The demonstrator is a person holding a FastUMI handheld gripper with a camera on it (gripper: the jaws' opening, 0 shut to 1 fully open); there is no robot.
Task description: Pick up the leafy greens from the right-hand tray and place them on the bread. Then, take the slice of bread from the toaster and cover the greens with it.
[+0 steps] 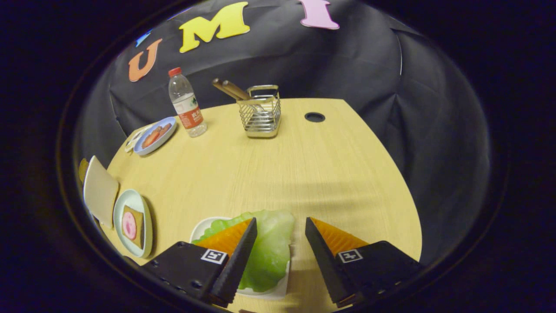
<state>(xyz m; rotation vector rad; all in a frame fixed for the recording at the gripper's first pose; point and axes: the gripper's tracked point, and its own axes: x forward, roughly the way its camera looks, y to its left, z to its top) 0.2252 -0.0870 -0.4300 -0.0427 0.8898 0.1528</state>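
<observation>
We are viewing a wooden table point(304, 174); the gripper point(281, 230) is hanging released over leafy greens point(271, 243) lying lengthwise along its near edge.

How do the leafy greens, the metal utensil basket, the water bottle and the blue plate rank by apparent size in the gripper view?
1. leafy greens, between the open fingers of the gripper; nearness inflates them
2. metal utensil basket
3. water bottle and blue plate: too alike to rank.

Bare table point(312, 174) beyond open tongs point(280, 228); utensil rack point(260, 115) far off.
</observation>
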